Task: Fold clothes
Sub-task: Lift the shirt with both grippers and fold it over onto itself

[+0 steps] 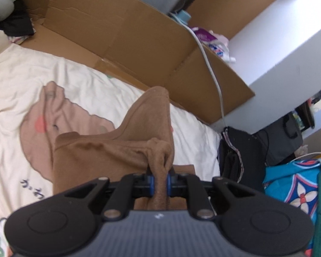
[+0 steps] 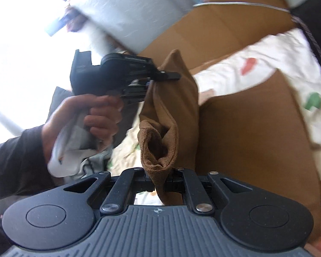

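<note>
A brown fleece garment (image 1: pixel 117 147) hangs above a cream printed bedsheet (image 1: pixel 15 81). My left gripper (image 1: pixel 159 171) is shut on a bunched edge of the garment, which rises to a peak beyond it. In the right wrist view my right gripper (image 2: pixel 160 174) is shut on another bunched edge of the same brown garment (image 2: pixel 246 139), whose body drapes down to the right. The left gripper (image 2: pixel 158 77) shows there too, held by a hand (image 2: pixel 92 115) in a dark sleeve, pinching the cloth higher up.
Flattened cardboard (image 1: pixel 128 32) stands along the far side of the bed. A white cable (image 1: pixel 211 68) runs over it. Dark bags (image 1: pixel 241 150) and a blue patterned cloth (image 1: pixel 293 184) lie to the right. A dark clothes pile (image 1: pixel 12 21) sits at the upper left.
</note>
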Available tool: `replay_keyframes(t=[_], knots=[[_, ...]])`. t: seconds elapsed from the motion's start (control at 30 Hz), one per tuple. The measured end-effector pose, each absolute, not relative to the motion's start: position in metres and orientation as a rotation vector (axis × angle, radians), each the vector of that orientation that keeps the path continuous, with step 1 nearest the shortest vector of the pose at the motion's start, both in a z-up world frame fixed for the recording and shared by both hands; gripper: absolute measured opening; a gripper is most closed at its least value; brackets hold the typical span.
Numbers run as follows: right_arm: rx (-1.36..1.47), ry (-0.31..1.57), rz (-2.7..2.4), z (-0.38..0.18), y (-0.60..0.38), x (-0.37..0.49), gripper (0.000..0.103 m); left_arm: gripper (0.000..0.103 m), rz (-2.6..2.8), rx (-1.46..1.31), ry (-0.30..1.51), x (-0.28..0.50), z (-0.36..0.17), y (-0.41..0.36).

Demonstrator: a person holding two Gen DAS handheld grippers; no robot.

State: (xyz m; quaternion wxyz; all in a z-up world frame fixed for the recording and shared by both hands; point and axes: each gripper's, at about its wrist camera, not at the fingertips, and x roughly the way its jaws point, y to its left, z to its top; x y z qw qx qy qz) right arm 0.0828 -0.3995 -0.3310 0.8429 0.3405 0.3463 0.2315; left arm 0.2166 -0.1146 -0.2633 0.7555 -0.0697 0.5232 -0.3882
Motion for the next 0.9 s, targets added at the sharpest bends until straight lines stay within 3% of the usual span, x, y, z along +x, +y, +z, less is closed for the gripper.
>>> replay_keyframes(t=[0.37,0.9], knots=[[0.847,0.777,0.390,-0.376,-0.434,0.068,0.004,0.011,-0.830,0.020,1.185,0.182,-0.295,-0.192],[1.017,0.869,0.146,-0.432,-0.464,0.039,0.003,0.012,-0.798,0.000,1.291,0.160,-0.353,-0.236]])
